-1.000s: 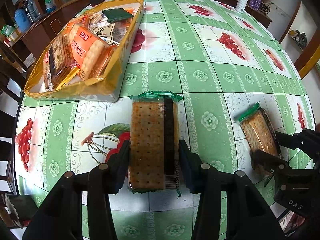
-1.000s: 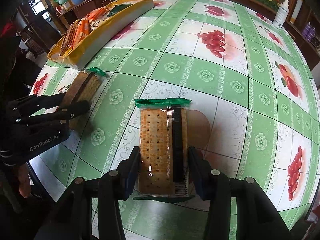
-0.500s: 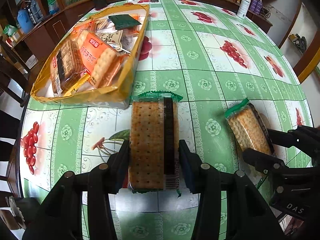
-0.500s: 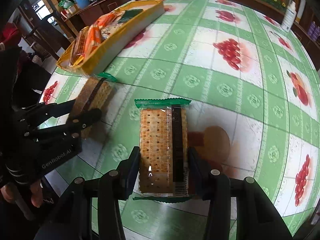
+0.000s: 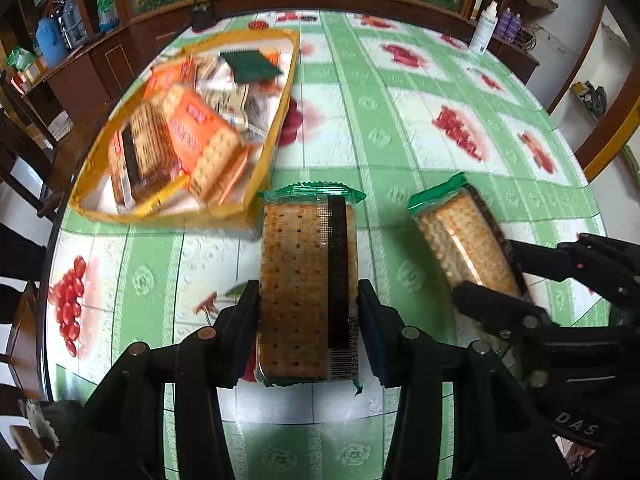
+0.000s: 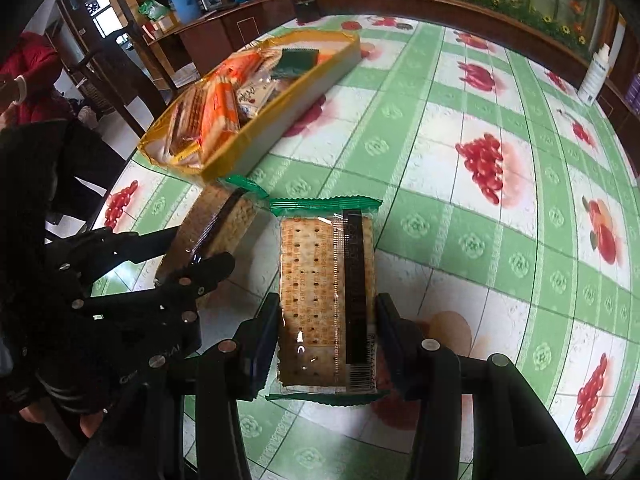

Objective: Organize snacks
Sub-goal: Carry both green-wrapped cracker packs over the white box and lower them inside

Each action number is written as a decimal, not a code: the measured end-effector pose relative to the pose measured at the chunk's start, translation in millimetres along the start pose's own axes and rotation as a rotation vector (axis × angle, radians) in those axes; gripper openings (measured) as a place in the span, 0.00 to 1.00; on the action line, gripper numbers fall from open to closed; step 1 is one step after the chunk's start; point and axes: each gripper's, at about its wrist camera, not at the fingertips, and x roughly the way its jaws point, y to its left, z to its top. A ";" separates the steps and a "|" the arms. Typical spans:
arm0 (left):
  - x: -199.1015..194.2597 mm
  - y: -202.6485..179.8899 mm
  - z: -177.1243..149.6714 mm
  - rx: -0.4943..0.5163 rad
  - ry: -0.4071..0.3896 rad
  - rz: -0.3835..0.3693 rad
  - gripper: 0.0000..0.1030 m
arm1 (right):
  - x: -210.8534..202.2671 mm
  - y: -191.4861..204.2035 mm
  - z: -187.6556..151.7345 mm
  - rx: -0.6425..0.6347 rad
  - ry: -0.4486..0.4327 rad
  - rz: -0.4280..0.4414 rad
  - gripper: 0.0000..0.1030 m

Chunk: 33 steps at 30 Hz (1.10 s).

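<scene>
My left gripper (image 5: pixel 308 312) is shut on a green-edged cracker pack (image 5: pixel 308 280) and holds it above the table, just short of the yellow snack tray (image 5: pixel 276 128). My right gripper (image 6: pixel 328 328) is shut on a second green-edged cracker pack (image 6: pixel 326 292), also lifted. The right gripper's pack also shows in the left wrist view (image 5: pixel 464 240), to the right of mine. The left gripper's pack also shows in the right wrist view (image 6: pixel 224 228), close beside the tray (image 6: pixel 280 120). The tray holds several orange and brown cracker packs (image 5: pixel 192 140).
The round table has a green and white fruit-print cloth (image 5: pixel 400 128). A white bottle (image 5: pixel 484 28) stands at its far right edge. Dark wooden chairs (image 6: pixel 104 68) and a sideboard stand to the left of the table.
Both grippers have lifted their cracker packs and moved forward and left toward the tray. The two packs are now closer together.
</scene>
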 end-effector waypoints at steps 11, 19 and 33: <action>-8.8 16.5 31.8 -0.052 -0.034 0.013 0.44 | -13.5 4.4 38.0 -0.026 -0.056 -0.008 0.46; -15.0 49.2 82.6 -0.104 -0.091 0.083 0.44 | -13.7 14.1 90.0 -0.040 -0.108 -0.008 0.46; 40.9 117.3 173.9 -0.229 -0.040 0.210 0.44 | 54.9 25.7 204.2 0.013 -0.115 -0.012 0.46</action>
